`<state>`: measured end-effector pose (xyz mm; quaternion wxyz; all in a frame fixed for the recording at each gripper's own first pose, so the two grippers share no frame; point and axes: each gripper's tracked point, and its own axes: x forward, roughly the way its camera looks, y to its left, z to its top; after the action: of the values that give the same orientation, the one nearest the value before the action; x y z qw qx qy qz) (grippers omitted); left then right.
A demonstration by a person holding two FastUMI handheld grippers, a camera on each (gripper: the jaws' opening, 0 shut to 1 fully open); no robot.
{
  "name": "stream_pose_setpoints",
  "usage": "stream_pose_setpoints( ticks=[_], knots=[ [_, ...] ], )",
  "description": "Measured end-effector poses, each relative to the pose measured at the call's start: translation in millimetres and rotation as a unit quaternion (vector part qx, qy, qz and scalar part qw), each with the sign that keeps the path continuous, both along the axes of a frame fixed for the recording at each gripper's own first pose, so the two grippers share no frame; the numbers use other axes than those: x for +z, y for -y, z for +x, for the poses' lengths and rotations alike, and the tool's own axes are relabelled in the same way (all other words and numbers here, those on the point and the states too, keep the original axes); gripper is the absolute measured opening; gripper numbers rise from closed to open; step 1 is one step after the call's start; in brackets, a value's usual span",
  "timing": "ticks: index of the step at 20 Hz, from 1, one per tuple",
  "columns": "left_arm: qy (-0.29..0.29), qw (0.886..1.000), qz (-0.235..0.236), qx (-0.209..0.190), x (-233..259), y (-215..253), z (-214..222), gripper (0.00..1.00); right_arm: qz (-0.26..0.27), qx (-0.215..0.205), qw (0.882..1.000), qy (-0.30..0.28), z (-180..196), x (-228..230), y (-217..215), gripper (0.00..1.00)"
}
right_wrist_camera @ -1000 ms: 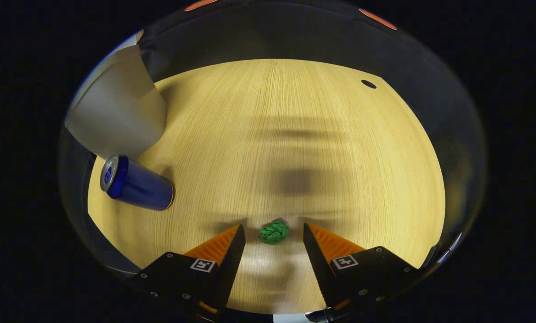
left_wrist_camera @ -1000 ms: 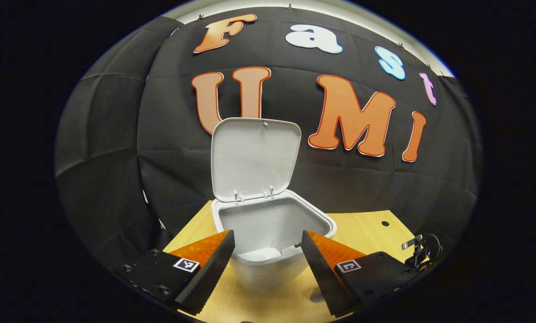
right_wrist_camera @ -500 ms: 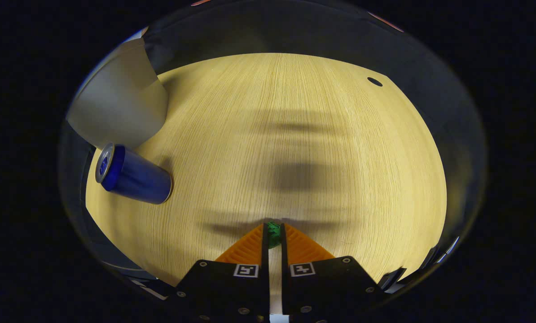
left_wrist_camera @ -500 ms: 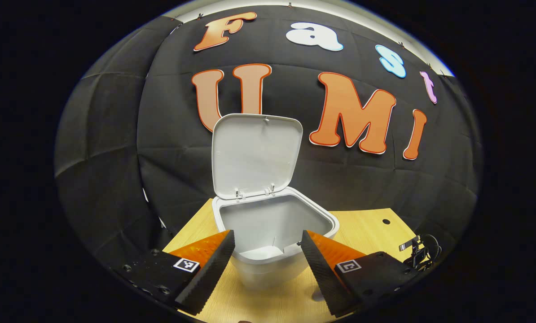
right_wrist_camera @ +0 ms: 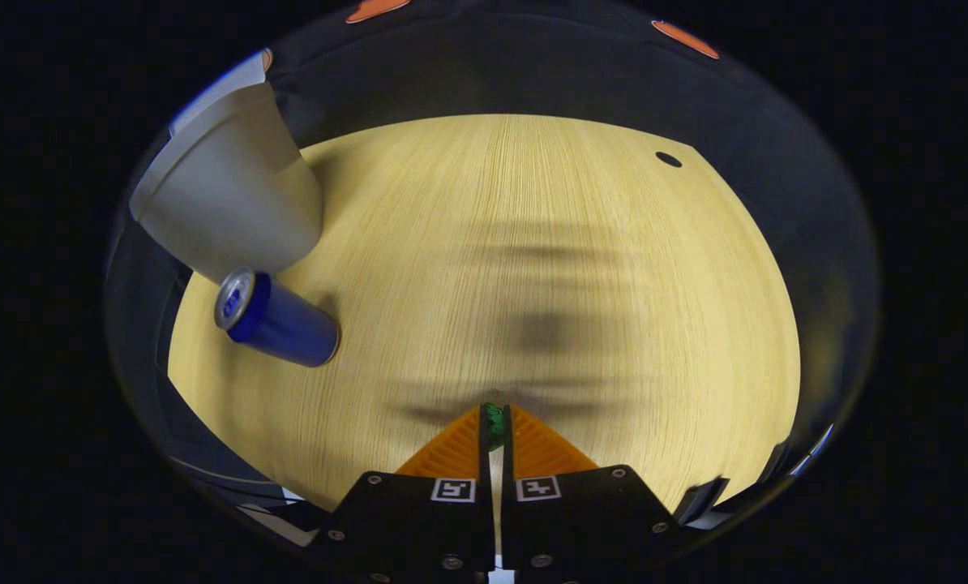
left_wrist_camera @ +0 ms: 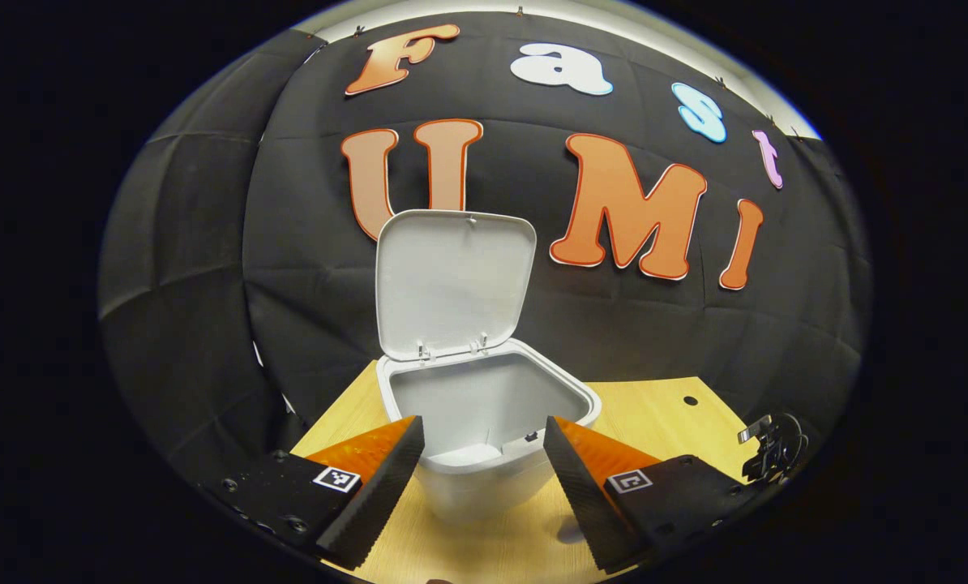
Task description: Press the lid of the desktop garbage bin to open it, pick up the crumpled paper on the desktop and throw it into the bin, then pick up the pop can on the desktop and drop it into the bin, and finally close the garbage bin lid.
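In the left gripper view a white bin [left_wrist_camera: 484, 422] stands on the wooden desk with its lid [left_wrist_camera: 451, 284] raised upright at the back. My left gripper [left_wrist_camera: 484, 466] is open, its fingers to either side of the bin's front rim without touching it. In the right gripper view my right gripper [right_wrist_camera: 494, 426] is shut on a small green crumpled paper [right_wrist_camera: 494, 420], held just above the desk. A blue pop can [right_wrist_camera: 277, 320] lies on its side at the left, beside the bin's white wall [right_wrist_camera: 233, 191].
The wooden desk [right_wrist_camera: 533, 268] stretches ahead of the right gripper, with a small dark hole [right_wrist_camera: 668, 159] near its far right corner. A black clamp with cables [left_wrist_camera: 772, 454] sits at the desk's right edge in the left gripper view.
My right gripper closed on the green paper and has lifted slightly; the can and bin shifted right in its view. The left gripper barely moved.
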<state>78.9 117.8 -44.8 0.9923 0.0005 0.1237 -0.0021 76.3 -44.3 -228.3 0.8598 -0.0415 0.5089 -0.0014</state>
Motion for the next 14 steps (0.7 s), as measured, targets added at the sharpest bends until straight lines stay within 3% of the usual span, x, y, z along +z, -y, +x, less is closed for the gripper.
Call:
stream_pose_setpoints(
  ticks=[1, 2, 3, 4, 8, 12, 14],
  knots=[
    [0.002, 1.0, -0.001, -0.001, 2.3, 1.1, -0.9, 0.94, 0.002, -0.003, 1.0, 0.006, 10.0, 18.3, 0.0, 0.04],
    [0.003, 1.0, -0.002, -0.003, 3.7, 1.9, -0.6, 0.94, 0.005, -0.003, 1.0, 0.013, -28.7, 21.8, 6.1, 0.04],
    [0.006, 1.0, -0.003, -0.004, 5.4, 3.1, -0.1, 0.94, 0.007, -0.002, 1.0, 0.023, -30.2, 43.8, -8.5, 0.04],
    [0.009, 1.0, -0.003, -0.006, 8.3, 3.0, -1.8, 0.95, 0.008, 0.004, 0.999, 0.039, -6.5, 76.7, -10.1, 0.04],
    [0.018, 1.0, -0.006, -0.012, 14.8, 4.3, -2.6, 0.95, -0.002, 0.028, 0.994, 0.103, 7.1, 167.5, -23.9, 0.04],
    [0.032, 0.999, -0.011, -0.012, 26.8, -2.7, -7.6, 0.94, -0.008, 0.074, 0.977, 0.199, 38.4, 263.4, -47.0, 0.04],
    [0.039, 0.999, -0.014, -0.008, 31.8, -10.1, -10.9, 0.94, -0.007, 0.101, 0.962, 0.252, 51.0, 312.4, -60.8, 0.04]
  ],
)
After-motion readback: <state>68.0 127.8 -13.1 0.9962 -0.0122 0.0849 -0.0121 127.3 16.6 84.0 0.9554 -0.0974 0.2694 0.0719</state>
